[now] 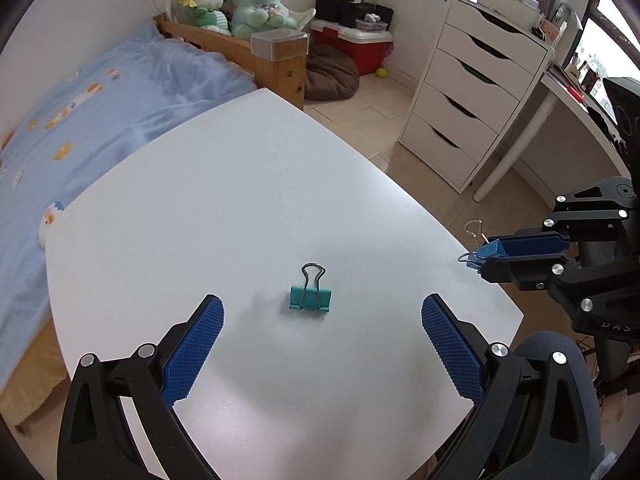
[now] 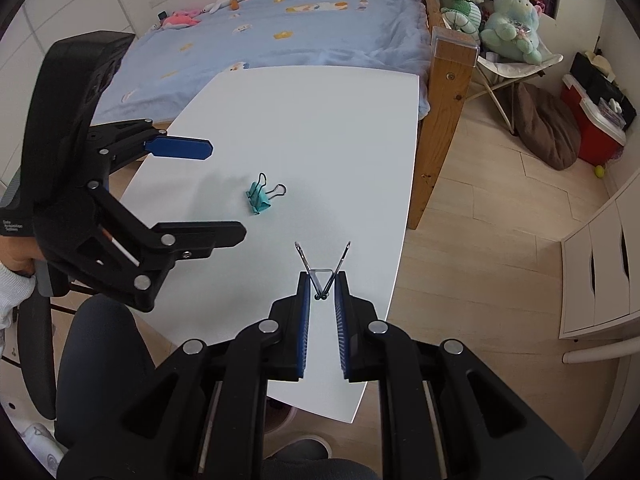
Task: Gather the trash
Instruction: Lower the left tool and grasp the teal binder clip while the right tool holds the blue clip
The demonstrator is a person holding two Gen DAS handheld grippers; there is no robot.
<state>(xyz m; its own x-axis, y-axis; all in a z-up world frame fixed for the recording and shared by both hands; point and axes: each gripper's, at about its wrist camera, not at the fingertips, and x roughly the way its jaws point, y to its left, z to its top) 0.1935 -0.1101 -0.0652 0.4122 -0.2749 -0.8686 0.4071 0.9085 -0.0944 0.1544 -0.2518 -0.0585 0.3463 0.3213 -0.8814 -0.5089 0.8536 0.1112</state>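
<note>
A teal binder clip (image 1: 311, 298) lies on the white table (image 1: 248, 184), its wire handles pointing away. My left gripper (image 1: 322, 312) is open, its blue pads on either side of the clip and slightly nearer than it, above the table. The clip also shows in the right wrist view (image 2: 260, 198), with the left gripper (image 2: 226, 192) beside it. My right gripper (image 2: 322, 280) is shut on a second binder clip (image 2: 322, 276), its wire handles splayed forward. In the left wrist view the right gripper (image 1: 486, 256) holds this blue clip (image 1: 478, 258) at the table's right edge.
A bed (image 1: 92, 112) with a blue cover borders the table's far left. Its wooden bedpost (image 1: 282, 68) stands behind the table. A white drawer unit (image 1: 472, 92) and desk leg (image 1: 508, 156) stand to the right. A dark office chair (image 2: 100, 344) is at the near side.
</note>
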